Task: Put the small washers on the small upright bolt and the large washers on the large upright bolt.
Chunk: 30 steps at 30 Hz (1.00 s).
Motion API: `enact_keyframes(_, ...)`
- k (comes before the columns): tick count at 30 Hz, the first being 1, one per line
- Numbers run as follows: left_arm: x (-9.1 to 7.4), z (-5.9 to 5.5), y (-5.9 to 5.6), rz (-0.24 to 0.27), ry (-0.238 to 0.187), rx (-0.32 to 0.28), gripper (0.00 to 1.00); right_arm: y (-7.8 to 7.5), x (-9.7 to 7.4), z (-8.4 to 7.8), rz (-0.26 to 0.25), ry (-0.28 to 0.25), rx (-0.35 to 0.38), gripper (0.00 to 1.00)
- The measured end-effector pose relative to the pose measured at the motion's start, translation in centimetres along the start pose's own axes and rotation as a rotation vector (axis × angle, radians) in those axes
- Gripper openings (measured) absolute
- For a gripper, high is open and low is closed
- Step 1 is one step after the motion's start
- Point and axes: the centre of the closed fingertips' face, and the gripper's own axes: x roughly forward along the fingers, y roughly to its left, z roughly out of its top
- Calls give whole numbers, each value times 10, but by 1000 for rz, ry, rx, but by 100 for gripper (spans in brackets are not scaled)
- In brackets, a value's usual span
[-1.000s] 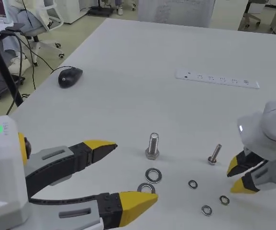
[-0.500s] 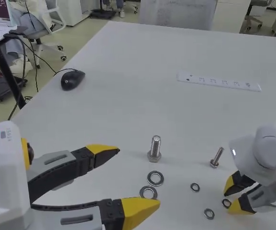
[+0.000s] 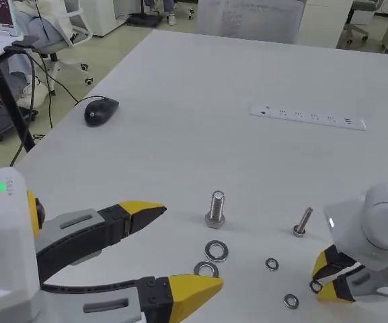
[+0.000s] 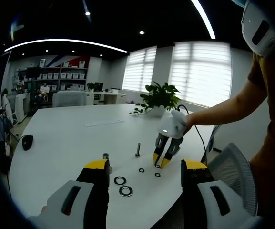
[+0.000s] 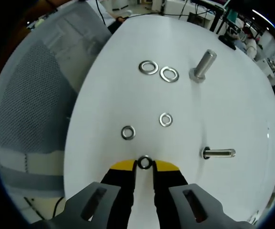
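1. White tabletop (image 3: 180,134) in an open office carries the work; on it we count two bolts and five washers.
2. One large silver hex bolt (image 3: 215,207) stands on its head. One small silver bolt (image 3: 302,221) stands to its right, well apart from it.
3. Two large silver ring washers (image 3: 216,251) lie near each other just in front of the large bolt. Three small silver ring washers (image 3: 272,264) lie in front of the small bolt. All five rest on the table.
4. Our yellow-tipped left gripper (image 3: 194,246) is spread wide and holds nothing, with the large washers just beyond its tips.
5. Our right gripper (image 3: 317,287) has its tips drawn close on either side of the third small washer (image 5: 145,158). We cannot tell whether they pinch it.
6. The right gripper view shows that washer plainly between the tips; in the head view the tips half hide it.
7. The left gripper view adds an orange sleeve (image 4: 270,95) and a potted plant (image 4: 158,98). The head view adds a black mouse (image 3: 101,111) and a white power strip (image 3: 308,115).
8. The head view cuts off both gripper bodies at its edges.
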Motion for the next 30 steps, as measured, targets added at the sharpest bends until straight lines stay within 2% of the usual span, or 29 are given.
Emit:
enact_keyframes(8, -1, -1, -1, 1, 0, 1, 60, -3, -1, 0, 1, -8, 52, 13)
enact_keyframes(13, -1, -1, -2, -1, 2, 3, 60, -2, -1, 0, 7, -7, 56, 12)
enact_keyframes(16, -1, -1, -2, -1, 2, 1, 60, -6, -10, 4, 7, -11, 58, 12)
enact_keyframes(19, 0, -1, -2, -1, 3, 2, 60, -17, -24, 5, -17, -3, 48, 12)
enact_keyframes(24, 3, -1, -3, -7, 0, 1, 60, -43, -50, 11, -69, -24, 60, 12)
enact_keyframes(30, 4, -1, -3, -8, -2, -1, 60, -61, -66, 16, -107, -16, 56, 12)
